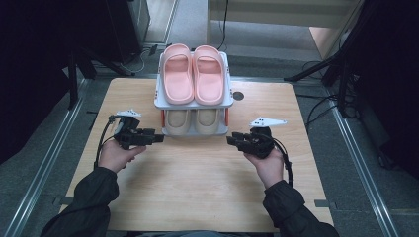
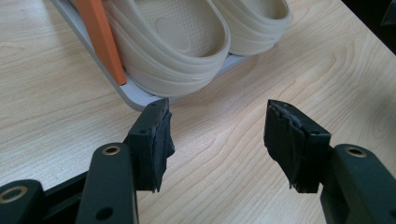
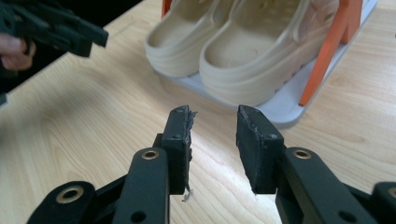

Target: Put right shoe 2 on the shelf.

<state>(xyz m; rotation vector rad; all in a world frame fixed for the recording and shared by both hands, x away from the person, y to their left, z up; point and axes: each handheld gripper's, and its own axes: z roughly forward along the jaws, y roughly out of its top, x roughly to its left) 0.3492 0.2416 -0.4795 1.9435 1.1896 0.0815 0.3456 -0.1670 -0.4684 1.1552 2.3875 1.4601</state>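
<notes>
While both hands rest low over the pale wooden bench, the left claw has its jaws spread wide with nothing between them, only bare wood grain showing in the gap in the left gripper view. Just beyond its tips lies the front corner of the grey plastic lower shelf of a small two-tier shoe rack, with an orange upright post rising from it. Right behind that edge sits the pair of beige rubber clog slippers, heels toward the claw, the two shoes touching side by side.

The right claw stands at a middling gap, its pads holding nothing; bare bench shows between them in the right gripper view. Ahead of it the beige clogs sit on the grey shelf, with another orange post off to that claw's right. Farther off to its left, the other hand's claw hovers above the bench.

Seen from the high view, the beige pair lies between the two claws and slightly beyond them, on the lower tier. Above it, on the upper tier, rests a pair of pink rubber slide sandals.
</notes>
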